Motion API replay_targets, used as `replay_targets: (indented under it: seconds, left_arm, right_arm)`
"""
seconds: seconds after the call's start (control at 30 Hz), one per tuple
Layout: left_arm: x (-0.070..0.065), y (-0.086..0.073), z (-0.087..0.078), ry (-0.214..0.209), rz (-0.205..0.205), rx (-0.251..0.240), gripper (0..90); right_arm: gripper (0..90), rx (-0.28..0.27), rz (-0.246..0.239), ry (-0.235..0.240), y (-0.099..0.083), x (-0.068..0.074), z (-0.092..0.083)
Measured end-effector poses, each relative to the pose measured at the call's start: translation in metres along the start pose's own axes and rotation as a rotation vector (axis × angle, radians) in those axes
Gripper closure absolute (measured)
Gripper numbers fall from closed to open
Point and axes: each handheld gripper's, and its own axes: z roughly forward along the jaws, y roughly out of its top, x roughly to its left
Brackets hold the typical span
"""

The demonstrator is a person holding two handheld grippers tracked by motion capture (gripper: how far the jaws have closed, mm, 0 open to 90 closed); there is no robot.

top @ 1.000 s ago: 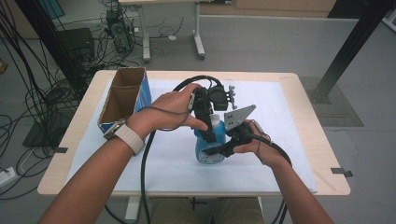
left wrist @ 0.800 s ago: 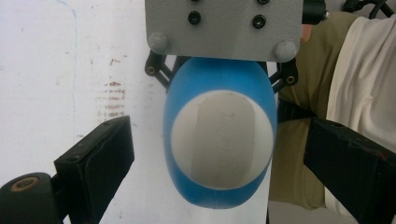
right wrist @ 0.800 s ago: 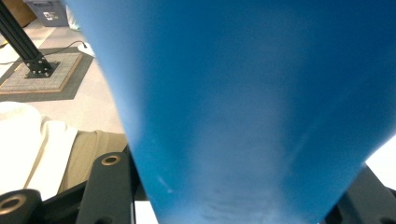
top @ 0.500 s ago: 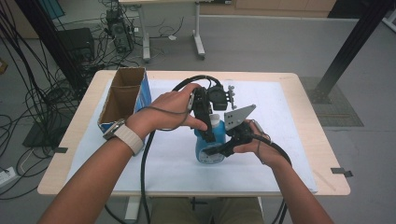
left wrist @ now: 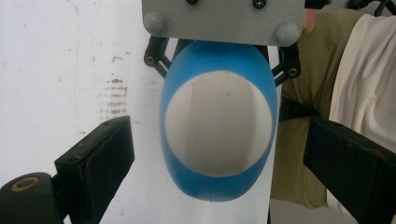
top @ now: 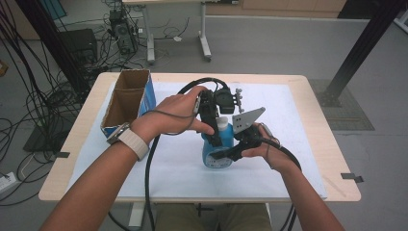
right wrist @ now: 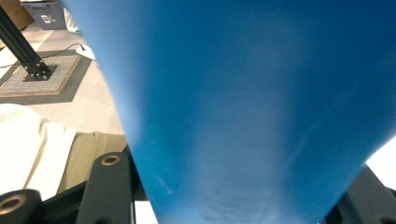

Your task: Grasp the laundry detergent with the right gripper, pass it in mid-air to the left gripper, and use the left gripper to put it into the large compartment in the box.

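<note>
One blue bottle (top: 219, 147) stands upright near the middle of the white mat (top: 298, 144), its white cap (top: 222, 122) on top. The right gripper (top: 226, 153) is clamped on the bottle low on its body, from the bottle's near right side; in the right gripper view the blue wall (right wrist: 243, 107) sits tight between the two black jaws. The left gripper (top: 213, 139) comes down over the bottle from above, at its left. In the left gripper view its jaws stand wide apart, one on either side of the bottle (left wrist: 217, 135), with a clear gap to each; they touch nothing. That view looks down on the bottle's white top with the right gripper's grey plate (left wrist: 222, 21) just beyond it. One brown open box (top: 126, 101) with a blue side lies on the table (top: 332, 159), well left of the bottle. Count: one bottle, one box, two grippers.
</note>
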Motion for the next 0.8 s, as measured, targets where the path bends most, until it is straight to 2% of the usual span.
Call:
replay_targets:
  seconds: [0.8]
  left_arm:
    - [0.0002,-0.0008,0.0,0.011,-0.003,0.004,9.2]
  right_arm:
    - [43.0,0.0,0.008,-0.003,-0.0006,-0.001,-0.0015]
